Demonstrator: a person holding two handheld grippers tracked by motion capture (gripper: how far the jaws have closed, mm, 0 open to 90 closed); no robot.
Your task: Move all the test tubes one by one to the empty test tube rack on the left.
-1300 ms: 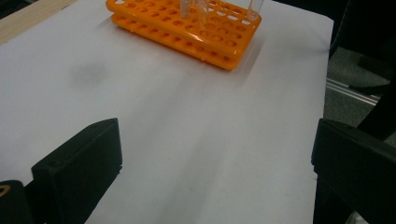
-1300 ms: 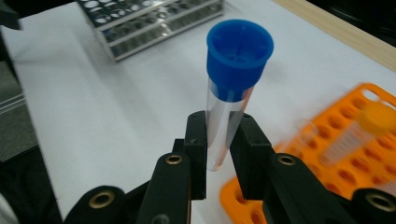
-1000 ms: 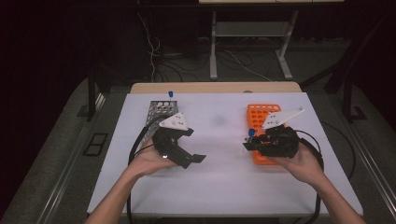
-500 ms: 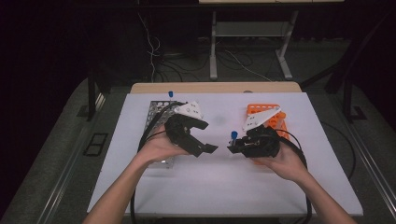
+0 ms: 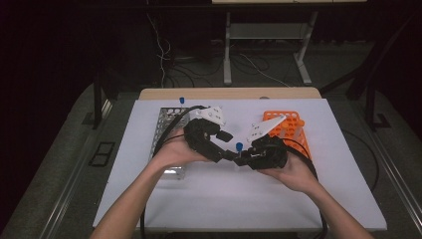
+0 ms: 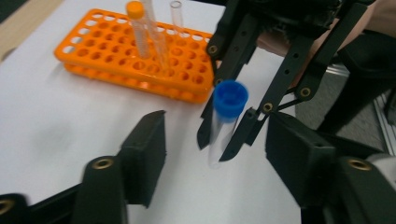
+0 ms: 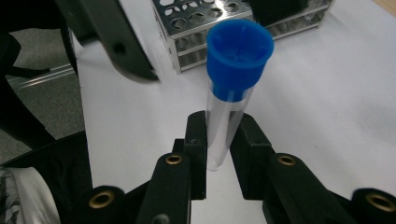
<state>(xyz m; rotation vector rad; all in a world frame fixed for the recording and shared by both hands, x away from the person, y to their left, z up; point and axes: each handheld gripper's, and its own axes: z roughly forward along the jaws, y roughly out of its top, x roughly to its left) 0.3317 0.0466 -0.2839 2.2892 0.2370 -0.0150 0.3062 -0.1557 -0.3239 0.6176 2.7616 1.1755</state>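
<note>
The right gripper (image 5: 238, 160) held a tube (image 5: 239, 151) upright, near the middle of the table (image 5: 249, 199), a little toward the far edge. In the right gripper view its jaws were closed tight on the lower part of the clear tube (image 7: 229, 116), and the blue cap (image 7: 239, 51) stood free above them. The bottom of the tube showed just below the pads.

The left gripper (image 5: 226, 149) came to the same tube from the other side. In the left gripper view the tube (image 6: 223, 126) stood between its two jaws, nearer to the right one, but the pads did not touch it; there was white table on both sides of it. These jaws had just been closing and stood about half open, holding nothing. In the high view the tips of both grippers met around the blue cap (image 5: 239, 146), between the two hands.

An orange rack (image 5: 293, 130) lay on the right part of the table, toward the far edge. In the left gripper view it (image 6: 107, 56) carried a tube with an orange cap (image 6: 135, 9) and at least one clear tube without cap. A metal rack (image 5: 166, 124) lay on the left part, also toward the far edge, with one blue-capped tube (image 5: 182, 100) standing at its far side. In the right gripper view the metal rack (image 7: 196, 28) was behind the held tube.
</note>
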